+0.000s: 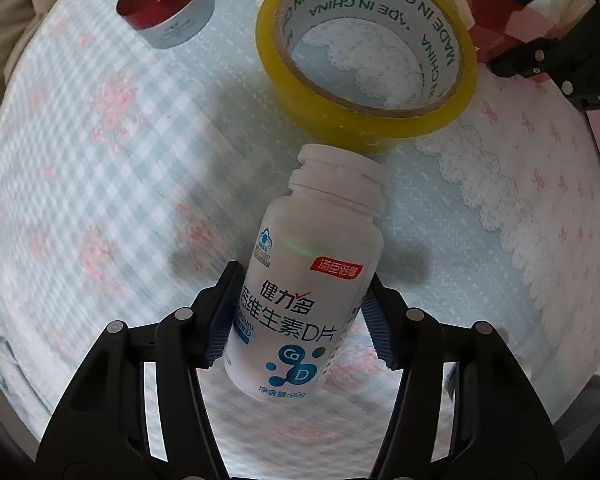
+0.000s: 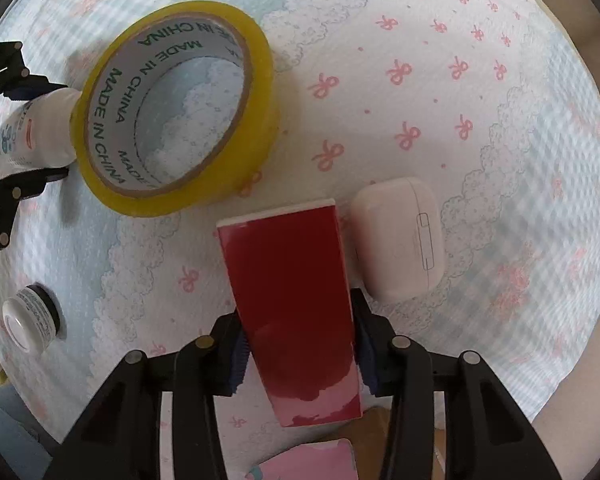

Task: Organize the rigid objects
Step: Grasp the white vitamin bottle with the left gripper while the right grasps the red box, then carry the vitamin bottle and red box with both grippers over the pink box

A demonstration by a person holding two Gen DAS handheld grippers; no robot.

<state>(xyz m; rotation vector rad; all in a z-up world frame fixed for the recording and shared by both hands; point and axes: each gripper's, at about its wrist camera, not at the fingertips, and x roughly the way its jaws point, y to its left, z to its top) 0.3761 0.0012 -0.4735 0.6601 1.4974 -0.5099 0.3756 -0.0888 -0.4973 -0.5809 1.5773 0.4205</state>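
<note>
My left gripper (image 1: 298,316) is shut on a white vitamin bottle (image 1: 308,280), its cap pointing toward a yellow tape roll (image 1: 364,48) lying flat on the cloth. The bottle also shows in the right wrist view (image 2: 36,132), behind the tape roll (image 2: 180,112). My right gripper (image 2: 300,344) is shut on a dark red box (image 2: 296,308), held just above the cloth beside a white earbud case (image 2: 400,236). The red box and right gripper appear at the left wrist view's upper right (image 1: 496,16).
A red-lidded silver jar (image 1: 168,8) stands at the far left. A small white jar (image 2: 28,320) lies near the cloth's left edge. A pink box (image 2: 316,460) lies below the right gripper. The patterned tablecloth (image 2: 460,100) covers the surface.
</note>
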